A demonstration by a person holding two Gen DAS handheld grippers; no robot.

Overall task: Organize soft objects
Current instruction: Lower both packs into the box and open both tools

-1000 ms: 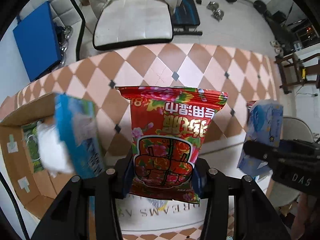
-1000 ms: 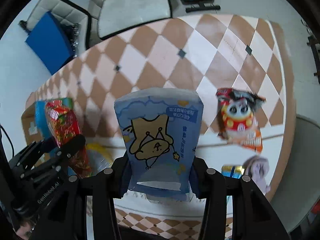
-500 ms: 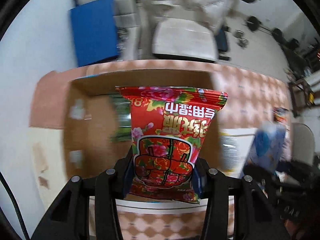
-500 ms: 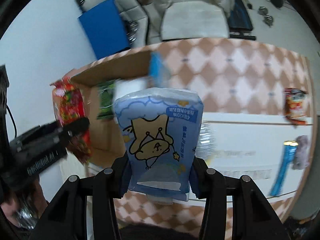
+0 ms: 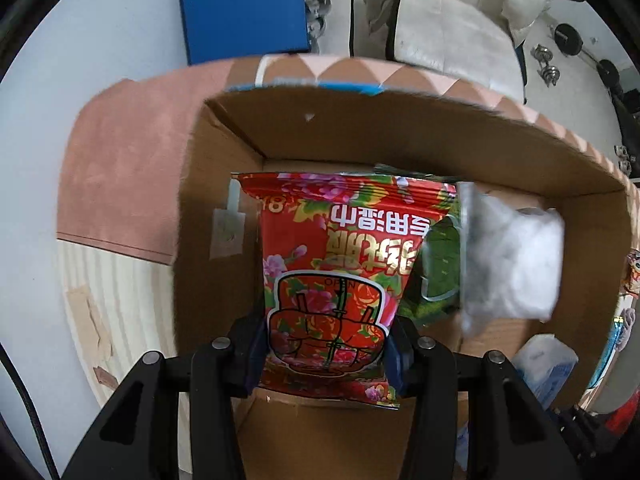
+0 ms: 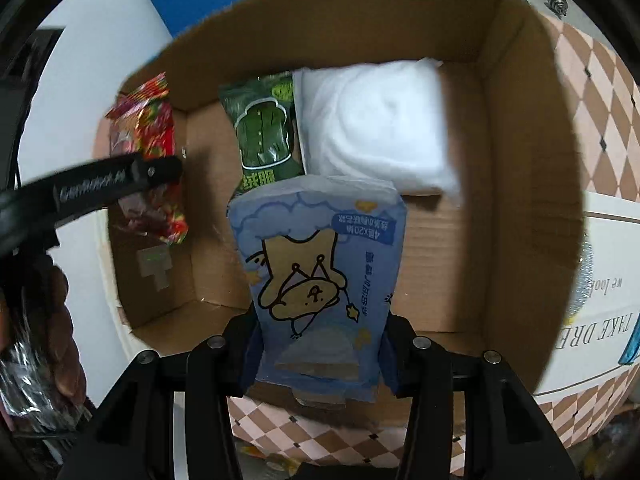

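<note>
My left gripper [image 5: 326, 354] is shut on a red flowered wipes pack [image 5: 340, 264] and holds it over the open cardboard box [image 5: 360, 128]. My right gripper [image 6: 320, 350] is shut on a pale blue tissue pack [image 6: 320, 272] with a cartoon bear, also held over the box [image 6: 520, 120]. Inside the box lie a green pack [image 6: 266, 136] and a white soft pack [image 6: 376, 128]. The left gripper with the red pack [image 6: 154, 136] shows at the box's left side in the right wrist view.
The box stands on a table with a checkered cloth [image 6: 600, 92] and a white printed mat [image 6: 592, 308]. A blue panel [image 5: 240, 8] and a white chair [image 5: 440, 20] stand behind the table. Small items lie at the right edge [image 5: 630, 272].
Both grippers have swung left from the open table to above the box, each still holding its pack. The box now fills both views.
</note>
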